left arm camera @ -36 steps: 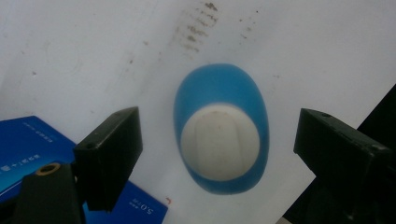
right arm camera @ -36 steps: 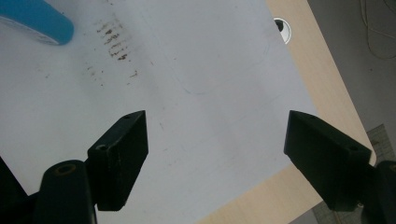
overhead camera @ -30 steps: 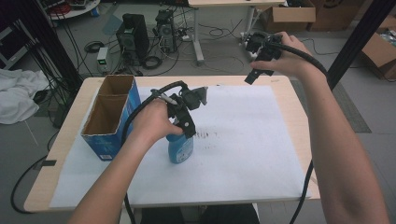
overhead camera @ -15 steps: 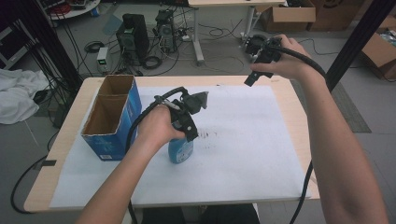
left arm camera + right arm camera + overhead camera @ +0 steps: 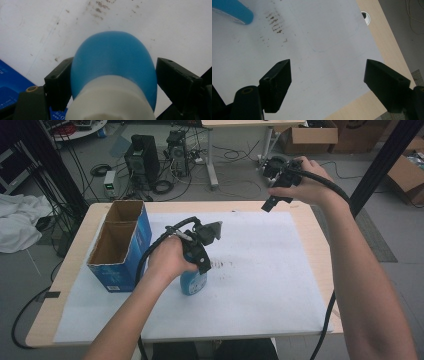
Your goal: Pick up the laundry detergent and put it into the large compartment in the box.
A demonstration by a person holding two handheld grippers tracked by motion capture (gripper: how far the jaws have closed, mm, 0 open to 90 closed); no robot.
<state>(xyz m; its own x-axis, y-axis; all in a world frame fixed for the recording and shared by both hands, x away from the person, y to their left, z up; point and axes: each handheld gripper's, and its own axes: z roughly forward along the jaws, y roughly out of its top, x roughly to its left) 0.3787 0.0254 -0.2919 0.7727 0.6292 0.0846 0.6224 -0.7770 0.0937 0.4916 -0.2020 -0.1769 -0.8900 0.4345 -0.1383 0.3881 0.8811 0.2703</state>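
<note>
Left hand-held gripper (image 5: 113,82) straddles the upright blue bottle (image 5: 194,280) on the desk's white sheet (image 5: 280,285) beside the blue box (image 5: 120,245), jaws not clearly clamped, likely mid-grasp needing closure; right hand-held gripper (image 5: 327,82) hovers apart, empty.

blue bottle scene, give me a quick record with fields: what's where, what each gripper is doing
bottle: blue bottle with white neck, upright on the white sheet
left gripper: left gripper around the bottle, jaws on either side; right jaw not touching
right gripper: right gripper raised over the table's far right corner, jaws wide open, nothing held
box: open blue cardboard box left of the bottle
sheet marks: brown smudges beside the bottle
</note>
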